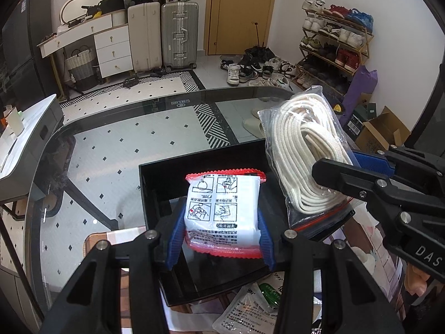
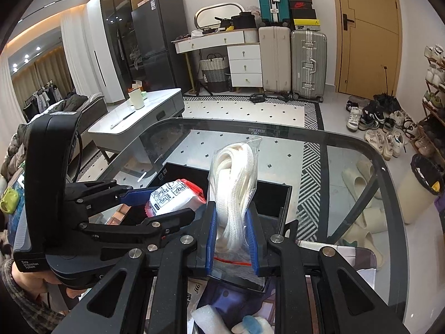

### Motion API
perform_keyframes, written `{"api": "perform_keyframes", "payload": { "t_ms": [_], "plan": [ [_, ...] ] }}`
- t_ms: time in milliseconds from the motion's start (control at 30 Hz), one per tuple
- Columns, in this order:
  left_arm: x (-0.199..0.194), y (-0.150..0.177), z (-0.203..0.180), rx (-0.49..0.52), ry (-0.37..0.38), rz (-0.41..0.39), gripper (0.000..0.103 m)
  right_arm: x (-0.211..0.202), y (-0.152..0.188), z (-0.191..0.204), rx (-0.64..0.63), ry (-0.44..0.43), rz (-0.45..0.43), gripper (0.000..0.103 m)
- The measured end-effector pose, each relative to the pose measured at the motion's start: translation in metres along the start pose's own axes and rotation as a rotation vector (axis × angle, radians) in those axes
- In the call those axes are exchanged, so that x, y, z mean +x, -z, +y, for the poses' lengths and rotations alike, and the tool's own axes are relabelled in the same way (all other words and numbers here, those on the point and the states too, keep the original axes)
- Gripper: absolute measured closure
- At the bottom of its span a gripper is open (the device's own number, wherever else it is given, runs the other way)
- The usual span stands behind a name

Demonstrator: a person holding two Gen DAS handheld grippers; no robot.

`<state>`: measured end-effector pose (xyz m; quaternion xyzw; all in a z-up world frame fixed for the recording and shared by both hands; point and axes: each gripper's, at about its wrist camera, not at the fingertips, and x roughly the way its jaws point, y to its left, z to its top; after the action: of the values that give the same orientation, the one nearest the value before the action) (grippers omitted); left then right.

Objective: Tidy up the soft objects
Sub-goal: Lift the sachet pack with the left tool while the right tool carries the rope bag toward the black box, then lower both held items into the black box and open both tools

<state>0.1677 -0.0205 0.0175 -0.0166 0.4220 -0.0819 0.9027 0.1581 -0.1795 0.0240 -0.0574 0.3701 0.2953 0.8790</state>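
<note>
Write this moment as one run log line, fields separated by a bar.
left gripper: shut on red-edged packet | right gripper: shut on bagged white rope | both over black box | glass table

Place: a lived-in home, an entry and living area in one room.
Door: a tan wooden door (image 2: 367, 30) with a black handle.
Shoes: an open shoe rack (image 1: 336, 44) full of sneakers, with more pairs loose on the tiled floor (image 1: 256, 69) and slippers (image 2: 361, 178) under the glass table (image 2: 347, 150).
Luggage: upright suitcases (image 2: 292, 61) against the wall, shoeboxes stacked above.
Furniture: a white dresser (image 2: 236, 55) with an oval mirror, a dark fridge (image 2: 158, 41), a low white coffee table (image 2: 139, 114).
Clothes: garments on a rail (image 2: 41, 97) at the far left.
</note>
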Motion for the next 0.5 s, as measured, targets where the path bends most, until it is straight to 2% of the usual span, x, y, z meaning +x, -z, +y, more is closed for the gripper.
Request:
{"api": "perform_keyframes", "payload": {
  "t_ms": [200, 500],
  "plan": [
    [0.011, 0.004, -0.005, 0.01, -0.001, 0.045, 0.058, 0.015, 0.006, 0.0, -0.013, -0.001, 0.057, 0.083],
    [0.01, 0.006, -0.007, 0.012, 0.008, 0.064, 0.058, 0.034, 0.016, -0.003, -0.011, -0.003, 0.141, 0.083]
  ]
}}
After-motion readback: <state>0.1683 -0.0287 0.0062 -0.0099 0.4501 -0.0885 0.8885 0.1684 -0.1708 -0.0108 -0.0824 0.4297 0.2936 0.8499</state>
